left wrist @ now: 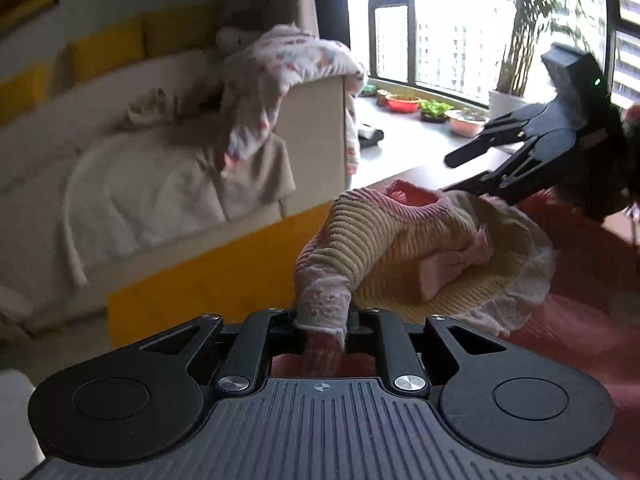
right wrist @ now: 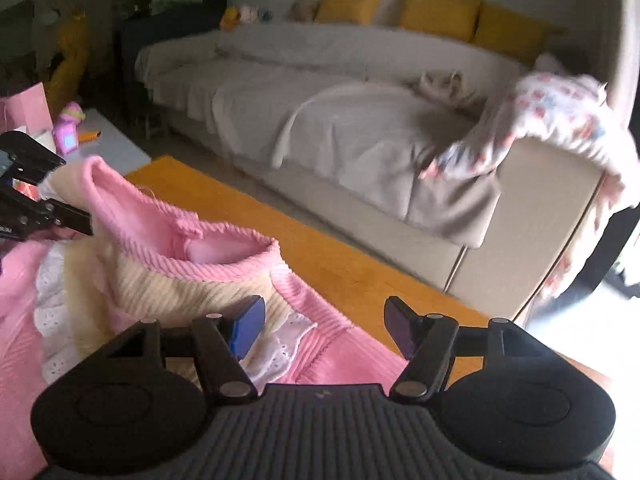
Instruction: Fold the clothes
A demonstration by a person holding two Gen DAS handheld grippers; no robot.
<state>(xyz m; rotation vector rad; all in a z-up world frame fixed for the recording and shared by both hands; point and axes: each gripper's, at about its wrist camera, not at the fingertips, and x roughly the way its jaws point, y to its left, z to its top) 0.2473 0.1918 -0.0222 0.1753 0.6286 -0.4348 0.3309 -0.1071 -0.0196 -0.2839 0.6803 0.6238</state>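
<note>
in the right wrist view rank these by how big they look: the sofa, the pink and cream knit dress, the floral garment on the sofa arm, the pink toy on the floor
1. sofa
2. pink and cream knit dress, though it lies nearest the camera, which inflates it
3. floral garment
4. pink toy

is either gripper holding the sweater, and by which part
The left gripper pinches the sweater by its lace-trimmed sleeve cuff. The right gripper stands open above the sweater, holding nothing.
</note>
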